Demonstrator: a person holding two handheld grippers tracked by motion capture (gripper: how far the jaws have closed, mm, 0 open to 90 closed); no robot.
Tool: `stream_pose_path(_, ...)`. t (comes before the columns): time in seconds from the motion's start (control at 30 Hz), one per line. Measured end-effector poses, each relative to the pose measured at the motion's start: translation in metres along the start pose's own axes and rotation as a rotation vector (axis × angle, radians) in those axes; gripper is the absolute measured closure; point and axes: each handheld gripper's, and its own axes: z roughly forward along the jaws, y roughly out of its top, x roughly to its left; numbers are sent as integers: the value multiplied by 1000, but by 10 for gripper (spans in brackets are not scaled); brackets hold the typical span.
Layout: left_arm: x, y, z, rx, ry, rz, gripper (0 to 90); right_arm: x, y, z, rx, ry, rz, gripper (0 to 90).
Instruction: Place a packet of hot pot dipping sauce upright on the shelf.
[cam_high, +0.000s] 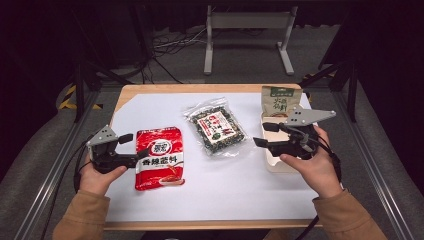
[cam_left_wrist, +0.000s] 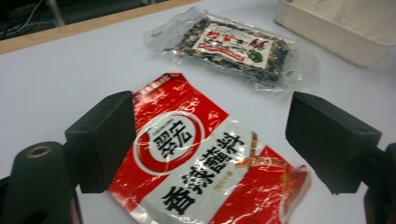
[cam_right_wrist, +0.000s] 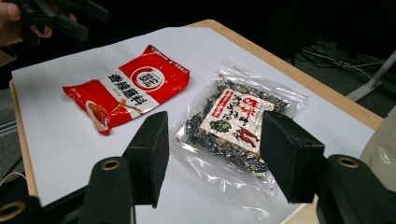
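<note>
Three packets (cam_high: 159, 157), one box (cam_high: 274, 161), two claws (cam_high: 131, 145).

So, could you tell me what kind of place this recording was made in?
Probably a lab or studio set up for recording. The table is covered in plain white, dark curtains surround it, loose cables lie on the floor, and a metal rail runs beside it.

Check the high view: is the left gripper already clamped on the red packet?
No: the left gripper stands open at the red packet edge, jaws apart.

Sauce packet (cam_high: 159, 157) left of seaweed bag (cam_high: 217, 127); box (cam_high: 276, 162) far right
</note>
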Motion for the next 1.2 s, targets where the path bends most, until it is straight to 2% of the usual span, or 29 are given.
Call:
stream_pose_path(0.23, 20, 3, 5, 5, 44, -29, 159, 3, -6, 6, 7, 13, -1, 429)
stream_pose_path(0.4, 30, 4, 16, 38, 85, -68, 163, 8, -9, 9, 9, 29, -9, 430)
stream_pose_path(0.47, 34, 4, 21, 51, 109, -76, 167, 10, -10, 12, 17, 40, -24, 432)
stream_pose_path(0.53, 36, 4, 24, 53, 114, -76, 176, 12, -9, 15, 27, 51, -31, 432)
stream_pose_path(0.67, 51, -1, 37, 70, 148, -90, 177, 16, -9, 19, 34, 68, -42, 432)
stream_pose_path(0.73, 53, -2, 40, 69, 150, -98, 174, 17, -9, 21, 37, 76, -48, 432)
stream_pose_path(0.8, 55, -3, 45, 67, 156, -77, 175, 18, -9, 22, 41, 81, -51, 432)
stream_pose_path(0.97, 59, -4, 51, 54, 158, -65, 174, 18, -10, 23, 46, 85, -53, 432)
stream_pose_path(1.2, 71, -12, 71, 81, 142, -120, 161, 21, -13, 24, 46, 94, -56, 431)
